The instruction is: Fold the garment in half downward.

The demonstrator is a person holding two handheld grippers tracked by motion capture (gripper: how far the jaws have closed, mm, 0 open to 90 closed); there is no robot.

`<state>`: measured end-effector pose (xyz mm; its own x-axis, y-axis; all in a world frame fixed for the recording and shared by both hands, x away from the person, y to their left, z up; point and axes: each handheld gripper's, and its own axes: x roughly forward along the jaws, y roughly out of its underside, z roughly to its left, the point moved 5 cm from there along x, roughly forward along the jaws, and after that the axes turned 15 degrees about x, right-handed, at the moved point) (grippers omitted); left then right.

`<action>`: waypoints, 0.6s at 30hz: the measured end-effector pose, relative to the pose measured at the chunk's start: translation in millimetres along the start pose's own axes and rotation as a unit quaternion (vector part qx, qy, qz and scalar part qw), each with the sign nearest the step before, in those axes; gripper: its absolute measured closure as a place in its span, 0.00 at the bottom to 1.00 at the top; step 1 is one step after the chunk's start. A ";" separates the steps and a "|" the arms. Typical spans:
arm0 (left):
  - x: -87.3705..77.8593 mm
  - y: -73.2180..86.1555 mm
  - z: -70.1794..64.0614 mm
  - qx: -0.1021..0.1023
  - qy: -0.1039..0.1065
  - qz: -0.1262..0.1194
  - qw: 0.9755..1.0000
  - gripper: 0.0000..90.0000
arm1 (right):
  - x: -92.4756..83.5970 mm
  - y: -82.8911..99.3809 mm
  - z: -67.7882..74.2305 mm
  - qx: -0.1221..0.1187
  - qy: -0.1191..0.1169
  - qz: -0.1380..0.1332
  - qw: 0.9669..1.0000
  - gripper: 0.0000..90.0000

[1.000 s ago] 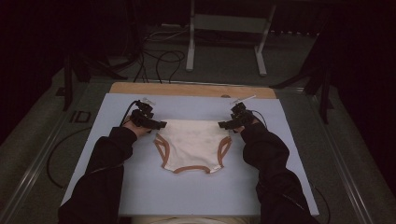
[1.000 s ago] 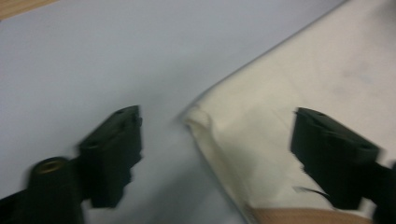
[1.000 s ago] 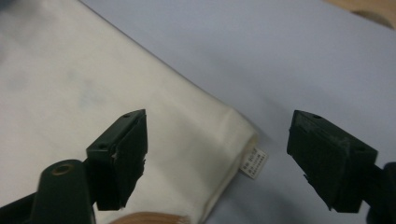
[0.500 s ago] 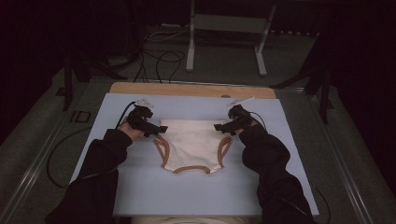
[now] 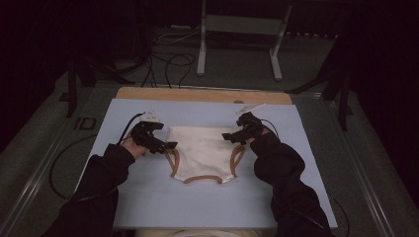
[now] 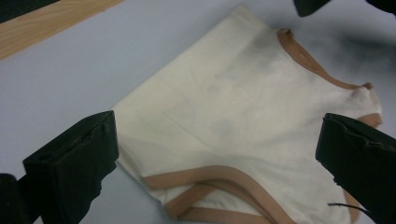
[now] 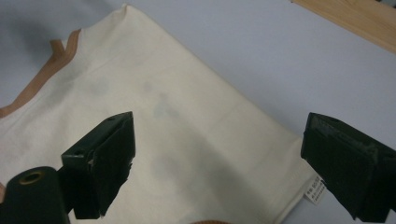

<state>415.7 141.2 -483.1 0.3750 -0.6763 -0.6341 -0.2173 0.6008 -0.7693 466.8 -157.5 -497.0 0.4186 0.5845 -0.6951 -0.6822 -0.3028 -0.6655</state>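
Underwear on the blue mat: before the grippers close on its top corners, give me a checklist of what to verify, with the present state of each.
1. Underwear lies flat on the blue mat: ok, spread out with no big folds.
2. Left gripper open: ok, in the left gripper view its jaws stand wide apart.
3. Right gripper open: ok, in the right gripper view its jaws are spread too.
4. Left gripper lined up with its corner: ok, the corner sits by one jaw, between the two.
5. Right gripper lined up with its corner: ok, the corner with the small label lies by one jaw.
6. Jaws low enough to catch fabric: cannot tell.
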 end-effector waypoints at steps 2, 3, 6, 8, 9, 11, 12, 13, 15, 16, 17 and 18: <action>-0.2 0.8 -4.2 -0.001 0.006 0.008 1.000 0.00 | 1.5 -1.1 2.2 0.001 -0.003 0.001 1.000 0.11; -0.1 1.2 -6.5 0.000 0.006 0.013 1.000 0.00 | 2.6 -1.8 3.0 -0.002 -0.002 0.000 1.000 0.11; -1.3 1.2 -14.3 0.011 0.008 0.010 1.000 0.00 | 5.0 -3.7 7.1 -0.004 -0.005 0.001 1.000 0.11; -2.5 1.4 -19.6 0.015 0.011 0.005 1.000 0.00 | 6.9 -5.1 9.4 -0.005 -0.006 0.003 1.000 0.11; -3.6 1.9 -21.7 0.022 0.011 0.004 1.000 0.00 | 7.7 -6.2 10.2 -0.007 -0.006 0.003 1.000 0.11; -5.7 2.9 -26.2 0.025 0.013 0.000 1.000 0.00 | 9.8 -8.5 12.6 -0.012 -0.008 0.002 1.000 0.11; -6.9 3.3 -28.1 0.025 0.015 -0.003 1.000 0.00 | 10.6 -9.6 14.2 -0.010 -0.009 0.003 1.000 0.11; -7.6 4.0 -29.8 0.024 0.016 -0.003 1.000 0.00 | 11.9 -10.8 15.5 -0.013 -0.011 0.002 1.000 0.11; -8.3 5.6 -32.7 0.026 0.015 0.003 1.000 0.00 | 14.5 -12.7 18.6 -0.015 -0.013 0.004 1.000 0.11; -8.7 6.3 -34.4 0.026 0.015 0.005 1.000 0.00 | 15.9 -13.6 20.2 -0.015 -0.014 0.004 1.000 0.11; -9.0 6.7 -36.6 0.025 0.016 0.002 1.000 0.00 | 17.3 -14.6 21.8 -0.017 -0.014 0.006 1.000 0.11; -9.2 7.2 -39.0 0.025 0.019 0.001 1.000 0.00 | 18.6 -15.8 23.7 -0.019 -0.015 0.007 1.000 0.11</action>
<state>375.5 135.1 -485.9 0.3396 -0.6907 -0.6385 -0.1721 0.6218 -0.7641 471.1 -124.0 -492.9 0.3909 0.6020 -0.6963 -0.6639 -0.3395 -0.6662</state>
